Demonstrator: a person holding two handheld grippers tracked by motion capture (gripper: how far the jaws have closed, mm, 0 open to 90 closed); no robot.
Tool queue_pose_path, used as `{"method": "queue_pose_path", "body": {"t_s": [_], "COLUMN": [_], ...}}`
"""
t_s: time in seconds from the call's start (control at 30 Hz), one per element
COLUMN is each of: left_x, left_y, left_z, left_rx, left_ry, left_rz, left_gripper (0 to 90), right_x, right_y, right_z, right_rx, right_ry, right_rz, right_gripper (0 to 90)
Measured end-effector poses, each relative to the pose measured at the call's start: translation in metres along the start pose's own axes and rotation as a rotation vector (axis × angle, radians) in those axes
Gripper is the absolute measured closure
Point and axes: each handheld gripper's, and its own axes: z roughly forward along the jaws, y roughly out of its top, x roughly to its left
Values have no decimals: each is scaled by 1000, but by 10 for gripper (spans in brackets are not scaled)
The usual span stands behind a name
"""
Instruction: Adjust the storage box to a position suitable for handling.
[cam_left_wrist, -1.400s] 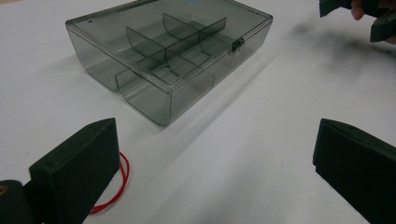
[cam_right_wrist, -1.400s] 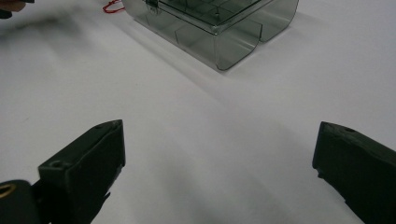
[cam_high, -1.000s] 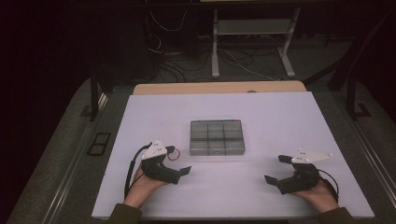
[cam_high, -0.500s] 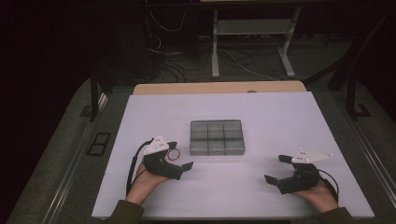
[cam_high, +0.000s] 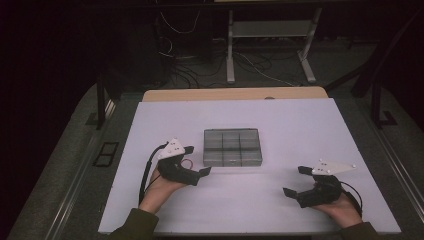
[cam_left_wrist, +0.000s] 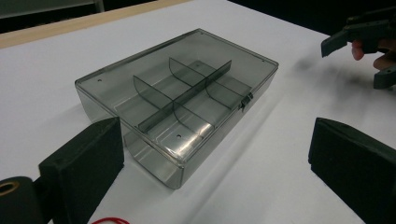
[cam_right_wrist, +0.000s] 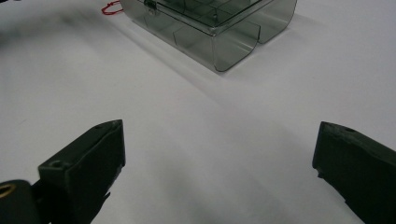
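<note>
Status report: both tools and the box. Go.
Left tool open, beside the box's left end, not touching. Right tool open, farther off, holding nothing. Box shut, latch closed, compartments look empty. Nothing between tools and box.

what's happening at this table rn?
A person holds a gripper in each hand over a white table. A shut smoky plastic box with dividers sits mid-table. The left gripper, jaws open, is right at the box's near left corner, not touching it. The right gripper, also open, rests apart toward the table's right. Nothing is held.
</note>
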Motion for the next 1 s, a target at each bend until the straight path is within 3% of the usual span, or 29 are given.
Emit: {"method": "queue_pose_path", "body": {"t_s": [1.0], "left_x": [14], "left_y": [23], "left_z": [27], "left_rx": [9], "left_ry": [1], "left_rz": [-27], "left_gripper": [268], "right_x": [0], "right_y": [-1], "right_z": [1], "right_rx": [2], "right_ry": [2], "right_rz": [3], "right_gripper": [23]}}
